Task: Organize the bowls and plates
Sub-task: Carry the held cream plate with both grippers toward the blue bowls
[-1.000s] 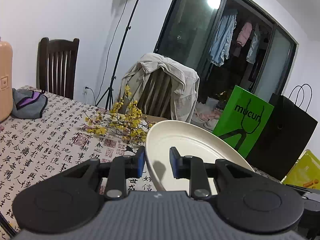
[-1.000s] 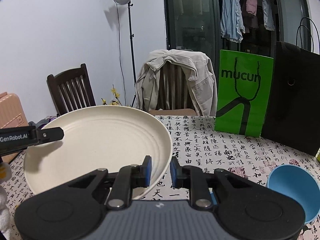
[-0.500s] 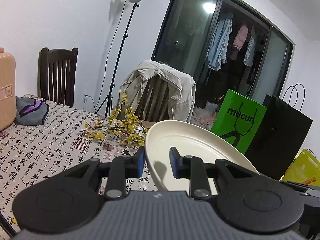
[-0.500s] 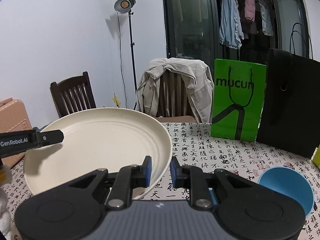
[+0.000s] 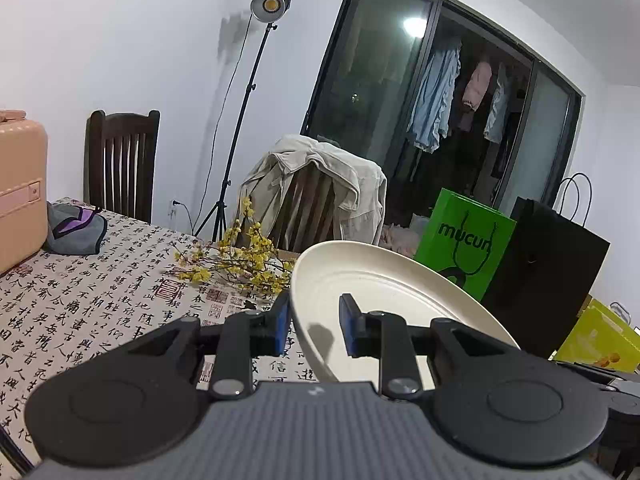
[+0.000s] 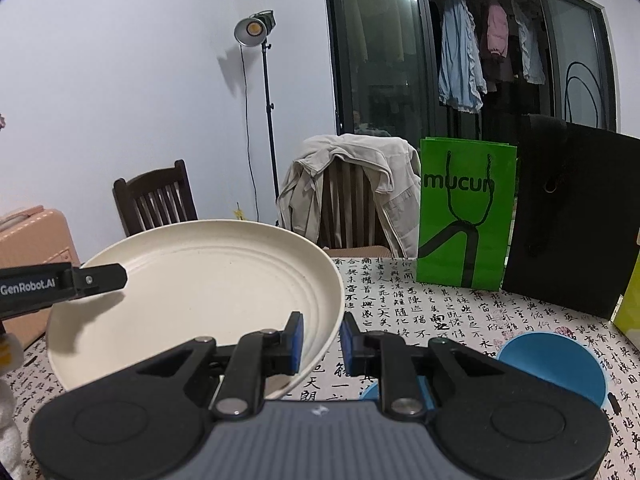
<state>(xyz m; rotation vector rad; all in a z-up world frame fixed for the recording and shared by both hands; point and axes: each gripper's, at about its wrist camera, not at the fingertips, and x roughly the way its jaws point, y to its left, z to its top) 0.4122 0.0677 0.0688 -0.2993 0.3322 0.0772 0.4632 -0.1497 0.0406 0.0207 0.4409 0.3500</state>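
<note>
A large cream plate [image 5: 400, 292] hangs tilted above the table, carried between both grippers. My left gripper [image 5: 314, 326] is shut on the plate's left rim, one blue pad under the edge and one inside the dish. My right gripper [image 6: 322, 340] is shut on the right rim of the same plate [image 6: 200, 292]. The left gripper's black finger [image 6: 92, 278] reaches over the plate's far left edge in the right wrist view. A blue bowl [image 6: 554, 360] sits on the table to the lower right, apart from the plate.
The table [image 5: 80, 300] wears a cloth printed with black characters. Yellow flower sprigs [image 5: 240, 260], a grey pouch [image 5: 76, 230] and a peach case [image 5: 20, 188] lie left. A green bag [image 6: 464, 216] and a black bag [image 6: 568, 216] stand behind. Two chairs stand beyond the table.
Both grippers have carried the plate upward and across the table together. The blue bowl and the green bag have slid left in the right wrist view. Neither grip has changed.
</note>
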